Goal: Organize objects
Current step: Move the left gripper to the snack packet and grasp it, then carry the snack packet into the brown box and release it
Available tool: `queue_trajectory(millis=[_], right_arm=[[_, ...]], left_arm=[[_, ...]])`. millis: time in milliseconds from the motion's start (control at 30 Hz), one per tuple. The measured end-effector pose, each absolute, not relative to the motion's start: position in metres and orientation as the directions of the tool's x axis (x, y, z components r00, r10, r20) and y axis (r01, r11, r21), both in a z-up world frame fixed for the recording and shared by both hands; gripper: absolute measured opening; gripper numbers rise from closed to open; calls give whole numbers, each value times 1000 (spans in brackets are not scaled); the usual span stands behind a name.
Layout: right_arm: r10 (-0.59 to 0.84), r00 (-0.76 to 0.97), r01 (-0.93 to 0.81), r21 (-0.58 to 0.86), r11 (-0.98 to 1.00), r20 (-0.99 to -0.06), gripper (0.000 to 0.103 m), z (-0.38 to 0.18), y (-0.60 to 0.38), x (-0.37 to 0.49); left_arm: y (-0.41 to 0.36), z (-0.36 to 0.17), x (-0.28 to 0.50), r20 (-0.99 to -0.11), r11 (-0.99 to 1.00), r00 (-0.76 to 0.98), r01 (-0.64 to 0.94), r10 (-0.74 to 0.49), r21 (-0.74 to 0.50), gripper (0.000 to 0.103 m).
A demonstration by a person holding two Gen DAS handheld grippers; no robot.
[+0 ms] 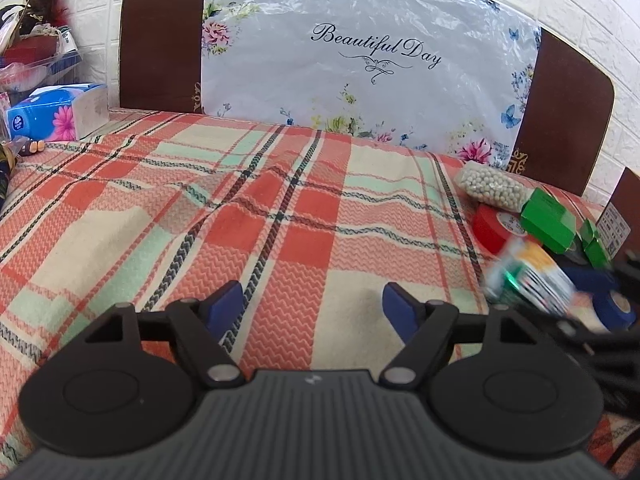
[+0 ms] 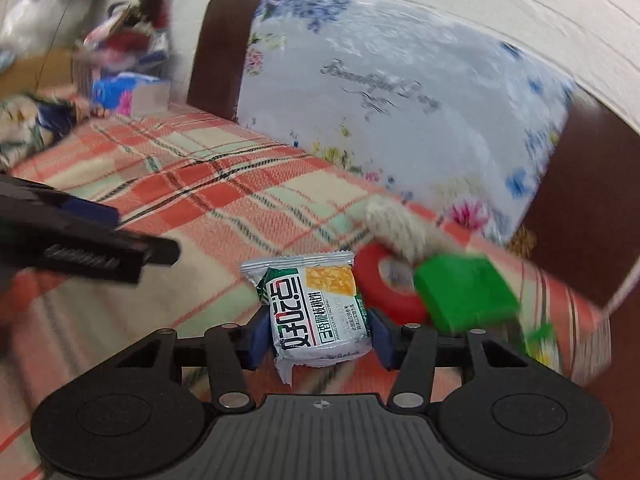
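Looking from the left wrist, the left gripper (image 1: 313,307) hangs with jaws released over bare plaid bedspread (image 1: 200,208), while the snack packet (image 1: 528,276) sits off to its right. Right wrist view: right gripper (image 2: 318,338) has that packet (image 2: 318,312) between its jaws, seemingly clamped, long axis pointing away, just left of the red tape roll (image 2: 384,280).
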State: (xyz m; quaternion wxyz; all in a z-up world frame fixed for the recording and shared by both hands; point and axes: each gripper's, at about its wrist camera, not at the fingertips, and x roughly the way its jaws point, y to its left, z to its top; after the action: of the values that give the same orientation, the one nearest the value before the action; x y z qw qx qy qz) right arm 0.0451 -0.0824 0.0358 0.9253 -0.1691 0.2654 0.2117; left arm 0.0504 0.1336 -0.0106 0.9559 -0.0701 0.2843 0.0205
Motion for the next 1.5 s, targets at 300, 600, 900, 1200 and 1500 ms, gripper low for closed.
queue_trajectory(millis=[300,600,900,1200,1500], right_arm=[[186,790,-292,-91,952,-584,55,24,-179,-69],[165,801,-235,-49,971,-575,71,20,-209,-94],[199,792,-273,-44,961,-578,78,18,-210,-91],[231,818,-300,-49,953,-527,47,25,-207,-81],[125,965,-167,-172,971,-232,47,86,-227,-65]], left_arm=[[112,6,73,-637,996,770,-11,-51,-93,77],[-5,73,40,-575,905,702,371,-421,-209,87],[-45,13,35,-730,827,443,476,-520,-300,90],[-62,26,32,-720,765,402,582,-566,-276,47],[-101,114,45,-554,714,551,691,-624,-116,48]])
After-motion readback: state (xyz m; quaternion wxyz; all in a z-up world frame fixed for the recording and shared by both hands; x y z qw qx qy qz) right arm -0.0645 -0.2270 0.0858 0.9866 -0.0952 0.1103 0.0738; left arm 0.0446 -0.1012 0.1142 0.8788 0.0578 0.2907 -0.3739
